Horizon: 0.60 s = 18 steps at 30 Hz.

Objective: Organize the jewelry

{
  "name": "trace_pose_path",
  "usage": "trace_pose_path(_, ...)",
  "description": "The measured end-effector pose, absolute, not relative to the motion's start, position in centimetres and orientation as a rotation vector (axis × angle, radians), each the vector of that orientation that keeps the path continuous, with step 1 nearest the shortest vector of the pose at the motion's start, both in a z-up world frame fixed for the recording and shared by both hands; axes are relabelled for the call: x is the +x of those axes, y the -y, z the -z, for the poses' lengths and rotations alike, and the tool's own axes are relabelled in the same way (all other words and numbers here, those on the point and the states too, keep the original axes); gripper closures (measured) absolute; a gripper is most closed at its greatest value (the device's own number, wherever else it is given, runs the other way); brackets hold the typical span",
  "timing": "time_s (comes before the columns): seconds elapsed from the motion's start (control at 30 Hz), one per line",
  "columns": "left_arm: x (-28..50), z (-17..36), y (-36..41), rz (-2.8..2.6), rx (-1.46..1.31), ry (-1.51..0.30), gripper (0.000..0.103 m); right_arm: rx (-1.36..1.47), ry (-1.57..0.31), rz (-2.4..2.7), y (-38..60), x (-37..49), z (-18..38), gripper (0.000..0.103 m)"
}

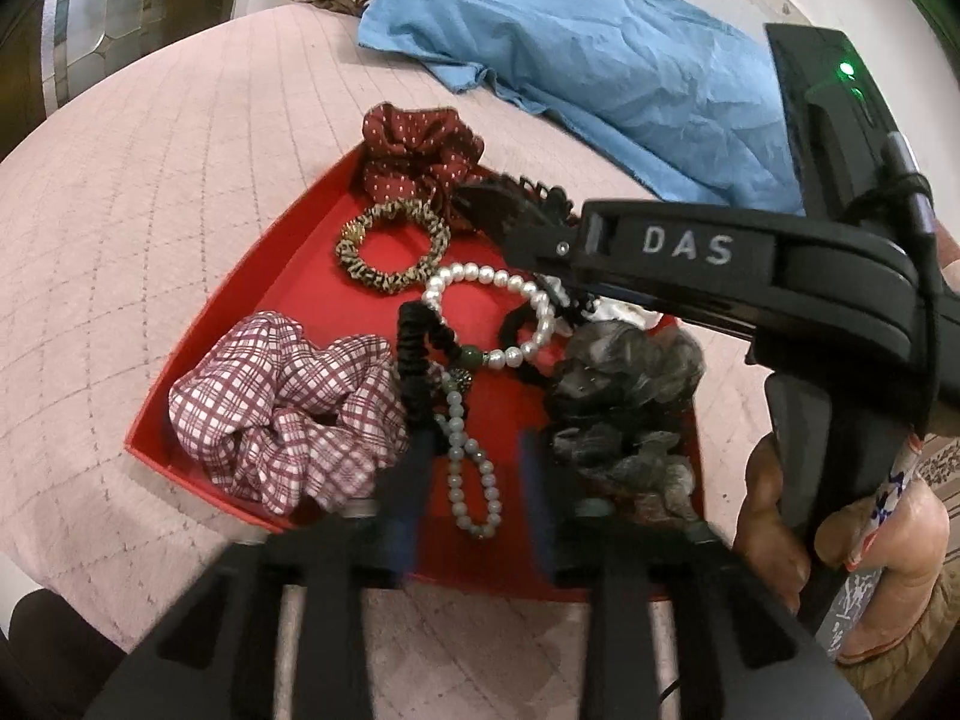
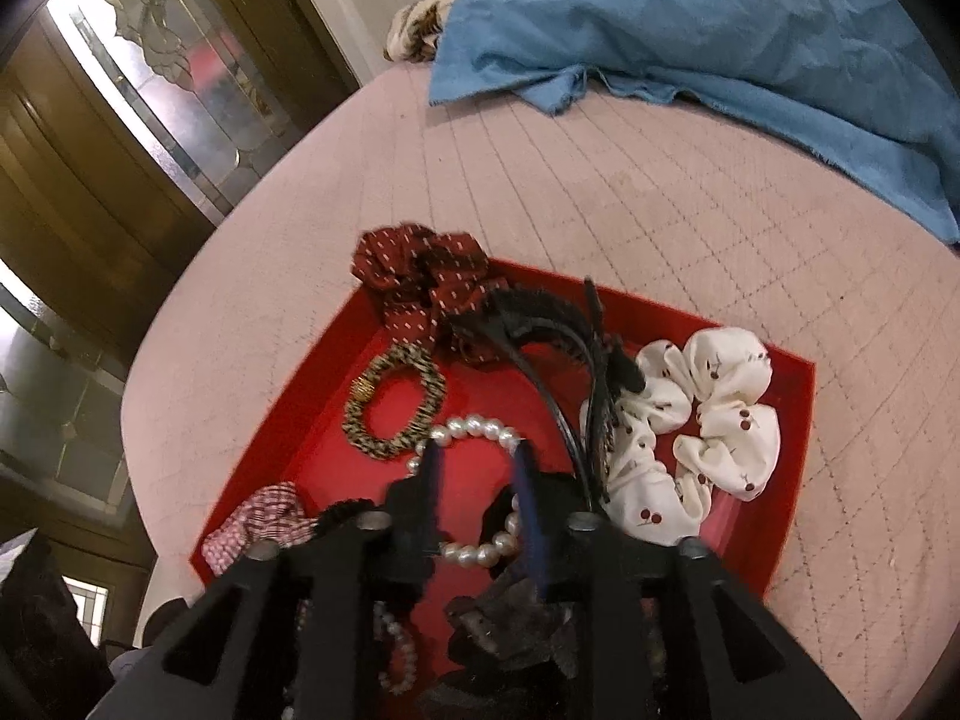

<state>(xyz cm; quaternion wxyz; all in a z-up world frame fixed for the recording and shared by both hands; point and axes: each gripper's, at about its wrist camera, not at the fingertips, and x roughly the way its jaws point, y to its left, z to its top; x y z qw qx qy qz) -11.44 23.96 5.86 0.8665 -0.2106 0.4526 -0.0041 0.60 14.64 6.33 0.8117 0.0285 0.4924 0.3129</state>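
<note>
Left gripper (image 1: 471,450) and right gripper (image 2: 477,468), jaws apart, angled downward.

My work lies on a bed with a pale pink quilted cover (image 2: 600,192), stitched in a grid of squares. At its far side a crumpled blue cloth (image 2: 690,30) covers part of a patterned cream and brown fabric (image 2: 420,30). To my left stands a dark wooden cabinet (image 2: 78,180) with leaded glass panels (image 2: 168,84) that catch bright light.
</note>
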Motion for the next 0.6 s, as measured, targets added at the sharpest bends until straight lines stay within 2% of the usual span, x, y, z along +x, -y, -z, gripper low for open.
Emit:
trace_pose_path(0.1, -11.9, -6.8, -24.1, 0.007, -0.45, -0.919, 0.045, 0.069, -1.014, -0.671, -14.1, -0.1, -7.8, 0.061)
trace_pose_path(0.2, -12.6, -8.0, -24.1, 0.0, -0.448, -0.893, 0.042, 0.095, -0.979, -0.664, -12.9, -0.7, -9.4, 0.06)
trace_pose_path(0.33, -13.6, -9.2, -24.0, -0.019, -0.417, -0.865, 0.04, 0.138, -0.933, -0.636, -10.6, -2.0, -11.2, 0.05)
trace_pose_path(0.47, -15.0, -10.5, -23.9, -0.068, -0.347, -0.832, 0.038, 0.163, -0.885, -0.576, -7.7, -4.4, -12.4, 0.047)
trace_pose_path(0.6, -16.7, -12.0, -23.4, -0.144, -0.255, -0.783, 0.029, 0.152, -0.852, -0.517, -5.6, -6.6, -12.5, 0.044)
